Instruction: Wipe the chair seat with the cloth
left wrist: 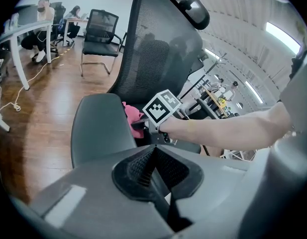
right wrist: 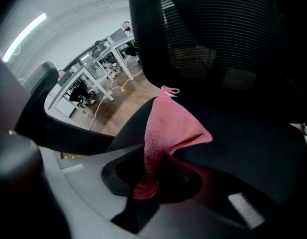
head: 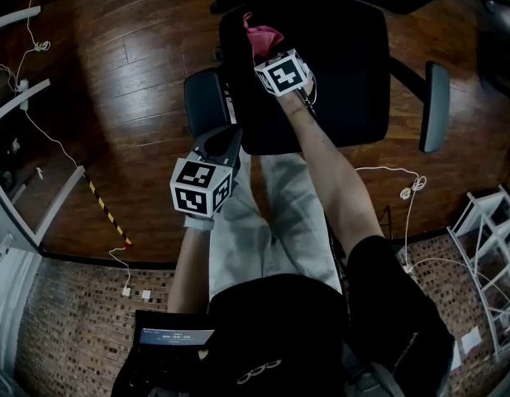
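Observation:
A black office chair stands in front of me, its seat (head: 337, 98) dark and wide. My right gripper (head: 267, 52) is over the seat's far left part, shut on a pink cloth (head: 261, 38) that sticks out ahead of it. In the right gripper view the pink cloth (right wrist: 165, 133) hangs from the jaws above the seat (right wrist: 253, 148), in front of the mesh backrest (right wrist: 218, 44). My left gripper (head: 224, 143) is shut with nothing in it, beside the chair's left armrest (head: 203, 102). From the left gripper view the armrest (left wrist: 98, 128), the cloth (left wrist: 131, 114) and the right gripper's marker cube (left wrist: 160, 107) show.
The chair's right armrest (head: 434, 106) sticks out to the right. White cables (head: 407, 190) lie on the wooden floor. A white desk frame (head: 15, 98) stands at the left and a white rack (head: 490, 222) at the right. Other chairs (left wrist: 101, 29) and seated people are in the background.

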{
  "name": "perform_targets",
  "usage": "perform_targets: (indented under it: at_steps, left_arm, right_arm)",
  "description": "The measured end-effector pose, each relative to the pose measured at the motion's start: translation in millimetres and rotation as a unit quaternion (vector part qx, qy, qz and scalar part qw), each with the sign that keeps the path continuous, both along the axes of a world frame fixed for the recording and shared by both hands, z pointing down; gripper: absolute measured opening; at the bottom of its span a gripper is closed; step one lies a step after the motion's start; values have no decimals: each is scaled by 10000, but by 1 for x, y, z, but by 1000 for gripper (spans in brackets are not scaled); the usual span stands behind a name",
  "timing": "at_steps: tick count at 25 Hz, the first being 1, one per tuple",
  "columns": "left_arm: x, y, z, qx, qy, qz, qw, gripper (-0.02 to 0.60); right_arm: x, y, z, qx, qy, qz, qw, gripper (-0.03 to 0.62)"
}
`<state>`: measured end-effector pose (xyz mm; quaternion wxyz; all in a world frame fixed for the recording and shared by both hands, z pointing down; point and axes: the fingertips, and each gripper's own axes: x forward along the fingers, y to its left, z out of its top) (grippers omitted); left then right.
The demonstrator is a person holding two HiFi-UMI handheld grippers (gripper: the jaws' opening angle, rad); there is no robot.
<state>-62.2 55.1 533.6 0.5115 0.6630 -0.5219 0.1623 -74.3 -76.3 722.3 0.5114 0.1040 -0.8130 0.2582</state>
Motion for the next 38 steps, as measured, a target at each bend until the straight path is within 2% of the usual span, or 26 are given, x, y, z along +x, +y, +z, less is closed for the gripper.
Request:
perform_targets:
  at_steps: [4,7,9,11,14,20,24,28,32,38]
  left_arm:
    - [0,2,1,6,-71,-1,10000,-11]
    - [-3,2,2,15,-147,5,9999,-11]
    - [-3,2,2,16,-184,8,9998,-11]
    - [-3,1,2,25,-200,11,9998,-11]
    - [-1,0,1,44,-189,8,9998,-11]
    - [-2,2,2,61,-369,-3,9993,-11]
    - [-6,1,3,39,-371,-5,9993,-11]
    - [-8,0,3,27,-367,-14,9993,-11]
    - [-9,0,4,17,-381,-14,9993,-11]
    - [-6,0,4,26,-440,-12,9990,-11]
  right_arm:
    - [-30,38,-14,-754,-634,-245,9948,67]
    - [-52,73,-30,-1612,-1255,-551,9774,67]
    - [-55,88,-31,-1794,-1491,-726,9697,67]
    - [-47,86,-22,-1751,-1525,-544,9711,67]
    - [-19,64,-11,-1762,-1448,164,9735,67]
    - [61,13,13,-1187,-764,468,9889,67]
    - [121,-28,21,-914,-421,897,9909,67]
    - [176,-61,17,-533,-141,1130,9921,67]
    - [230,-90,14,-81,257,1336,9907,67]
    - [303,-124,0,457,949,1752,9789,67]
